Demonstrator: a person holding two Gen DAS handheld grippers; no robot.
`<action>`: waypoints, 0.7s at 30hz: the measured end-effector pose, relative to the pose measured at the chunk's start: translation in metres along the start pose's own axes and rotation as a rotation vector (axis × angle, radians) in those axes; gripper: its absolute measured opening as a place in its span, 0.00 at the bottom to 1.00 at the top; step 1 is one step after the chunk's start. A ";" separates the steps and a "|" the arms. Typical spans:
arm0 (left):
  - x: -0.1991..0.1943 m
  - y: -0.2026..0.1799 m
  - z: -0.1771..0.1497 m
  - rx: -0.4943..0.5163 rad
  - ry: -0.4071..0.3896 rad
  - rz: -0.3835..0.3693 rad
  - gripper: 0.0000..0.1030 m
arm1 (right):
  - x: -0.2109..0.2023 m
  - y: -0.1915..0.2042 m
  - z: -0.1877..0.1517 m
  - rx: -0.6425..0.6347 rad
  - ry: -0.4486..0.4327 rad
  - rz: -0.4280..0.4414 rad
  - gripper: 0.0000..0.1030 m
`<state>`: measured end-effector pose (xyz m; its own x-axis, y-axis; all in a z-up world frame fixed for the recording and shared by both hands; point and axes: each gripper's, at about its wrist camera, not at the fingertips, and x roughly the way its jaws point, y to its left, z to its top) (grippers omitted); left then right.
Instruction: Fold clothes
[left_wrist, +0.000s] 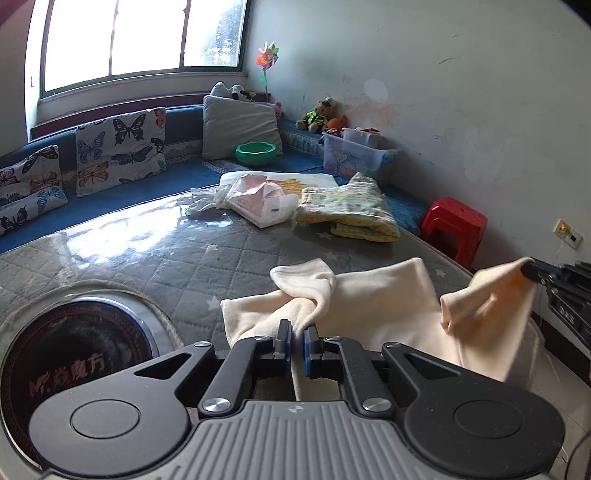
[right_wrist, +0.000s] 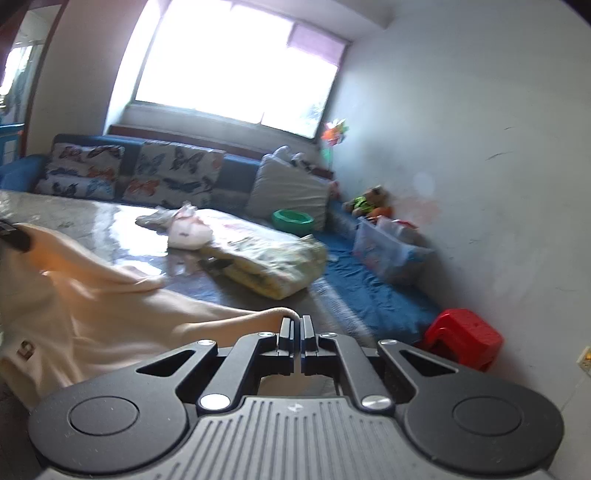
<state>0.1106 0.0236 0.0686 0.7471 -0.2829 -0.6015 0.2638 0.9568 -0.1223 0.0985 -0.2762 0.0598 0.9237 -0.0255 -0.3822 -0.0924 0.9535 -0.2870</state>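
A cream garment lies partly on the grey quilted table and partly lifted. My left gripper is shut on a bunched edge of it at the near side. My right gripper shows at the far right of the left wrist view, shut on another corner held up off the table. In the right wrist view my right gripper is shut on the cream garment, which stretches left to my left gripper at the frame's edge.
A folded yellow patterned garment and a pink-white packet lie farther back on the table. A round black heater plate is set in the table at the near left. A red stool stands at the right, by a blue sofa.
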 end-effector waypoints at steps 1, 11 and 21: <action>-0.008 0.000 -0.005 -0.001 0.000 -0.010 0.07 | -0.004 -0.003 0.000 0.004 -0.004 -0.010 0.02; -0.038 0.029 -0.049 -0.033 0.087 0.021 0.11 | -0.002 -0.012 -0.019 0.069 0.137 0.054 0.07; -0.042 0.062 -0.064 -0.036 0.147 0.094 0.55 | -0.007 -0.027 -0.010 0.090 0.287 0.257 0.35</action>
<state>0.0565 0.0986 0.0353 0.6693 -0.1820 -0.7204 0.1736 0.9810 -0.0866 0.0910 -0.3052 0.0613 0.7322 0.1462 -0.6652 -0.2620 0.9620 -0.0769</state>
